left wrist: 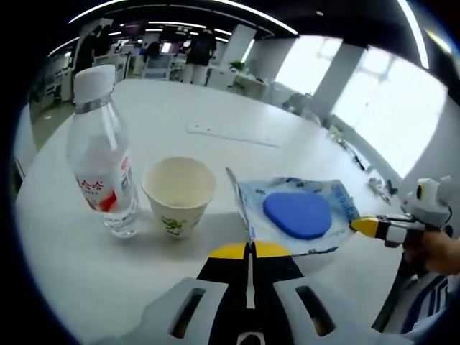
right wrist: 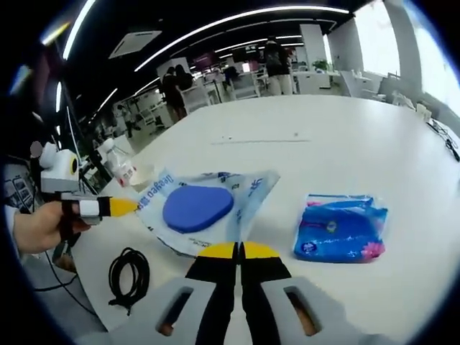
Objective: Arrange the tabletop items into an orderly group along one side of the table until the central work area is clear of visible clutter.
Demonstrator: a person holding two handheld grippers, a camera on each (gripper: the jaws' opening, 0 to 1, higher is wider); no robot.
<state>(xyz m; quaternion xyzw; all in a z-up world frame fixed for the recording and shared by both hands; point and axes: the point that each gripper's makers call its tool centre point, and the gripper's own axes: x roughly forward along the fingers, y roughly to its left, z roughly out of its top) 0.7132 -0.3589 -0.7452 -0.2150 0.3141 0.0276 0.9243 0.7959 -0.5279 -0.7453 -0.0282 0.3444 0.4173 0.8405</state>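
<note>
Here, the left gripper [left wrist: 251, 249] and the right gripper [right wrist: 238, 250] both pinch edges of the clear packet [left wrist: 295, 212] holding a blue pad [right wrist: 196, 208], with the paper cup [left wrist: 180, 194] and water bottle [left wrist: 103, 169] at ten o'clock and a tissue pack [right wrist: 339, 228] at two o'clock on the white table [right wrist: 345, 136].

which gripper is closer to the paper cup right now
Left. The left gripper, jaws together, sits just in front of the paper cup, beside the water bottle. The right gripper is farther off, beyond the blue-pad packet.
</note>
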